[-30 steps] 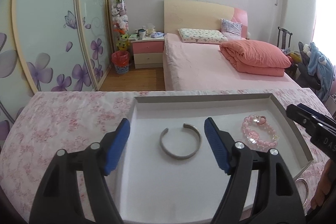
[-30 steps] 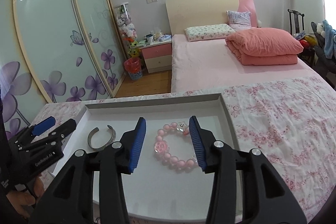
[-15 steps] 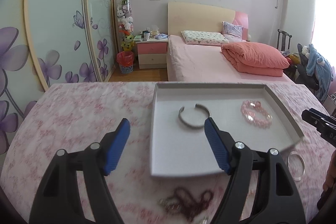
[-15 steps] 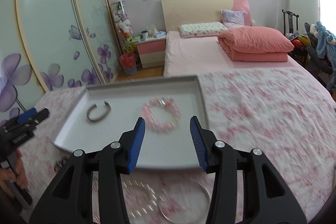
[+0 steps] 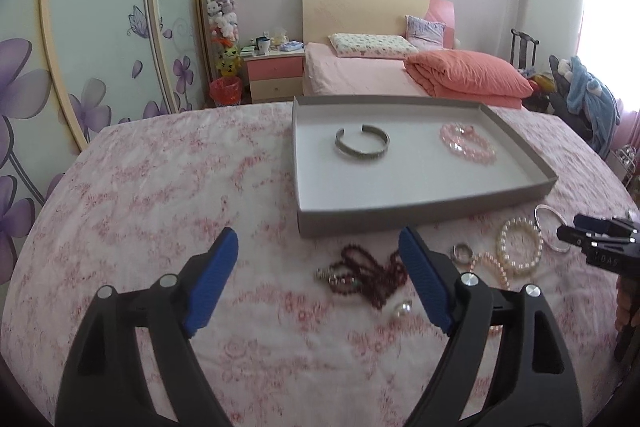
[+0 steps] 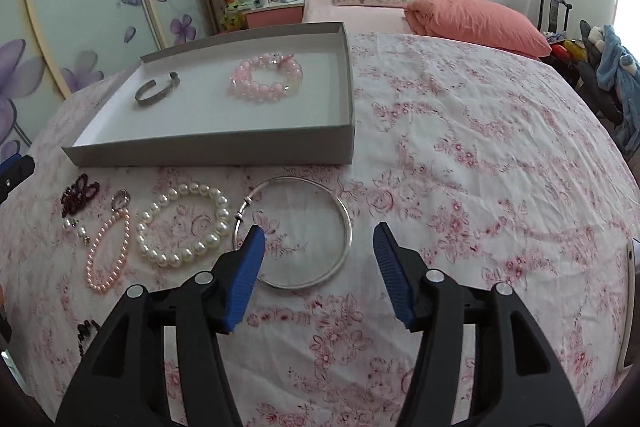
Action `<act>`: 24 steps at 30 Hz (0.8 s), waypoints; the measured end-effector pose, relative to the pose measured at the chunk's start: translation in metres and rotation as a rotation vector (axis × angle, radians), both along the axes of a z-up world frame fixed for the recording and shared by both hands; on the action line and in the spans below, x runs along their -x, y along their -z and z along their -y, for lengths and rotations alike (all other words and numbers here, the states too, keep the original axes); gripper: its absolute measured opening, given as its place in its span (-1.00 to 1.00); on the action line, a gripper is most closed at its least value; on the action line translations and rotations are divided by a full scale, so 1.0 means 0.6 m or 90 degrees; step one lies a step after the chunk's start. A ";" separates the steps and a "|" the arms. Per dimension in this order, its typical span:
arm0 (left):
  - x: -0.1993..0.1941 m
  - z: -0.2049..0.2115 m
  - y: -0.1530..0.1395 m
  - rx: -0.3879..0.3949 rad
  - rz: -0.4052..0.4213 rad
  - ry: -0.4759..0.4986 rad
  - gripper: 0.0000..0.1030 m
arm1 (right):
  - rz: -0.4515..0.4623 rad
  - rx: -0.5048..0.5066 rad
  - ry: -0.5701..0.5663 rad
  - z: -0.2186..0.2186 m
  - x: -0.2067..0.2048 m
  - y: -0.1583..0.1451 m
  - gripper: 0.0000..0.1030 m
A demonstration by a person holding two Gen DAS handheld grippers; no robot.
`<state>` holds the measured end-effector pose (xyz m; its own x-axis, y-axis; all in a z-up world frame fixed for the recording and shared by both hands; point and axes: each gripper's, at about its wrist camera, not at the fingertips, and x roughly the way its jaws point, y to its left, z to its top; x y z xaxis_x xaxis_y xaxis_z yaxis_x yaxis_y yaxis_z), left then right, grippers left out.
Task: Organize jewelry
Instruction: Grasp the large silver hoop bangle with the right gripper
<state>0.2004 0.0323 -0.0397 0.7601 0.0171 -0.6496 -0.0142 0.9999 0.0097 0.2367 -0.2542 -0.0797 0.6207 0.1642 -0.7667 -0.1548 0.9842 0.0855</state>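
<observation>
Black plastic left gripper (image 5: 318,261) and right gripper (image 6: 319,254), ribbed blue-padded jaws, silver screws.

One tray (image 6: 208,147); two bracelets (image 6: 266,79) inside; five jewelry pieces (image 6: 184,225) outside.

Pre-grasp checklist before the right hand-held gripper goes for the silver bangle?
1. Right hand-held gripper open, empty: ok.
2. Silver bangle lies flat on the tablecloth, uncovered: ok.
3. Bangle apart from the white pearl bracelet: cannot tell, they nearly touch.
4. Tray has bare floor beside the pink bead bracelet: ok.
5. Left hand-held gripper open, off to the side: ok.
</observation>
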 end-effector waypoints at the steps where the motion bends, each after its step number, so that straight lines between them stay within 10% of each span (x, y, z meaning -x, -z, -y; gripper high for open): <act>1: 0.001 0.000 0.002 0.000 -0.002 0.000 0.57 | 0.002 -0.001 0.002 0.001 -0.001 0.000 0.12; 24: 0.004 -0.006 0.020 0.012 -0.022 -0.005 0.57 | -0.004 0.025 -0.042 -0.073 -0.021 0.004 -0.69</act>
<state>0.1977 0.0360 -0.0515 0.7371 0.0105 -0.6757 -0.0215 0.9997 -0.0080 0.2495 -0.2104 -0.0820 0.6051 0.1748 -0.7768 -0.2195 0.9744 0.0483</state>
